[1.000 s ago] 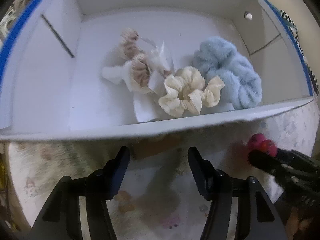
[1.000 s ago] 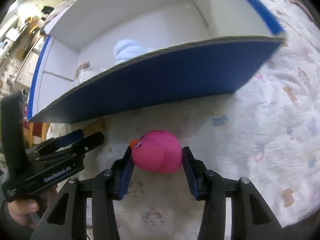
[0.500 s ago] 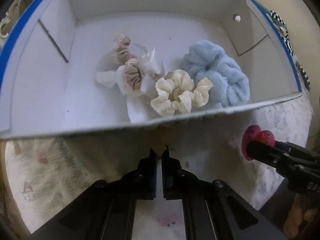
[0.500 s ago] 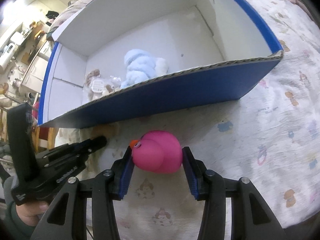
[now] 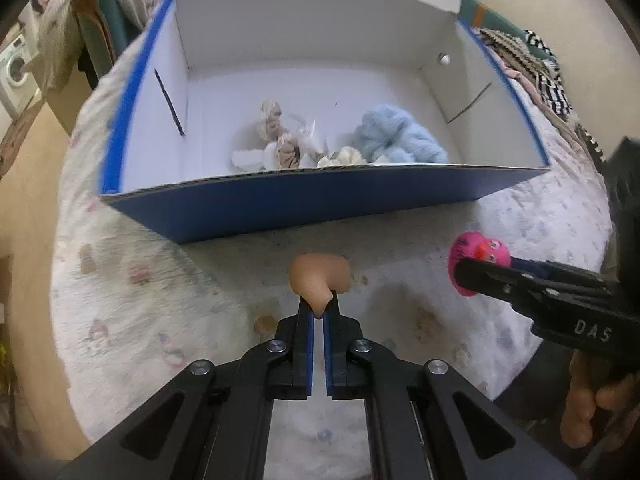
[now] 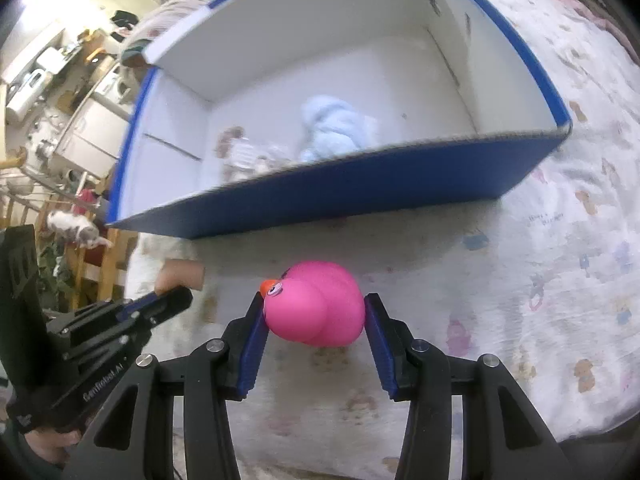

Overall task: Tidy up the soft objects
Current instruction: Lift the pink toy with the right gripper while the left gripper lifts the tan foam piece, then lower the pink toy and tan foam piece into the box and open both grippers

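Observation:
My left gripper (image 5: 318, 309) is shut on a small peach-coloured soft lump (image 5: 318, 278), pinched at its lower end and held above the patterned cloth (image 5: 160, 320). In the right wrist view the same gripper (image 6: 168, 300) and lump (image 6: 181, 278) show at the left. My right gripper (image 6: 314, 308) is shut on a pink rubber duck (image 6: 316, 306) with an orange beak; from the left wrist view this duck (image 5: 478, 254) sits at the right. Beyond both stands a blue box with a white inside (image 5: 320, 204), holding a pale blue fluffy scrunchie (image 5: 400, 140), a cream scrunchie (image 5: 344, 158) and beige ones (image 5: 280, 140).
The box's near blue wall (image 6: 360, 192) rises between the grippers and its contents. Striped clothes (image 5: 536, 56) lie right of the box. A washing machine (image 5: 16, 72) and a draped chair (image 5: 96, 20) stand far left. A person's hand (image 5: 584, 400) holds the right gripper.
My left gripper has shut on the peach lump and lifted it off the cloth. Both grippers have risen and drawn back from the box. The right one still holds the duck.

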`<act>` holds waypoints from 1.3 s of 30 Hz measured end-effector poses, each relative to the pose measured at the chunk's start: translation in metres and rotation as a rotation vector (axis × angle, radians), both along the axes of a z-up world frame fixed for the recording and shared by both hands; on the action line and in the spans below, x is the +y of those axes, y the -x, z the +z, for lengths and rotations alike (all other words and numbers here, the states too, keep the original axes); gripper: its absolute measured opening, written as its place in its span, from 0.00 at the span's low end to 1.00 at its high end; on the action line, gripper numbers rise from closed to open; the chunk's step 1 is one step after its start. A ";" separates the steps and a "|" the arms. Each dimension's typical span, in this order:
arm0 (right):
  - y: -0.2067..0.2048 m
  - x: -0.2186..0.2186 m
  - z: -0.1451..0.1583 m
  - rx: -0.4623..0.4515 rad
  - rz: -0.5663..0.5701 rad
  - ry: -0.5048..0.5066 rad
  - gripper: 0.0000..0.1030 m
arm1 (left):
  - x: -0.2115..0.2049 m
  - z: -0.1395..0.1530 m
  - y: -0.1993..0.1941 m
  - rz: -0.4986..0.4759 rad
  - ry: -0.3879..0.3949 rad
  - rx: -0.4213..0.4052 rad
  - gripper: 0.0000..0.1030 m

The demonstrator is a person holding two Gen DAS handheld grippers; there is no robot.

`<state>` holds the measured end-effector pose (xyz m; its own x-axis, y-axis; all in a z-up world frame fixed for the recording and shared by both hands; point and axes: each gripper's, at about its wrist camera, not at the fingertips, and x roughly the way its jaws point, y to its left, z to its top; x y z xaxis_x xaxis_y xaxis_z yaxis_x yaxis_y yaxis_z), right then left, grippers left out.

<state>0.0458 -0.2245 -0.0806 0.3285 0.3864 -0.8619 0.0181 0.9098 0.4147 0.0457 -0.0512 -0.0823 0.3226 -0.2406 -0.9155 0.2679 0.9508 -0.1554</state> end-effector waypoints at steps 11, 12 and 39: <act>-0.013 -0.014 0.070 -0.144 0.000 -0.053 0.48 | 0.000 0.064 0.010 0.000 0.037 -0.118 0.04; -0.016 -0.016 0.074 -0.152 0.001 -0.059 0.48 | -0.001 0.070 0.006 0.003 0.043 -0.129 0.04; -0.094 0.001 0.032 -0.136 0.062 0.013 0.49 | -0.012 0.036 -0.104 0.088 -0.001 -0.086 0.04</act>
<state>0.1399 -0.2240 -0.0487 0.4189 0.3984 -0.8160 -0.0936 0.9128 0.3976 0.1496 -0.0635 -0.0463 0.4199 -0.2072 -0.8836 0.1955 0.9714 -0.1349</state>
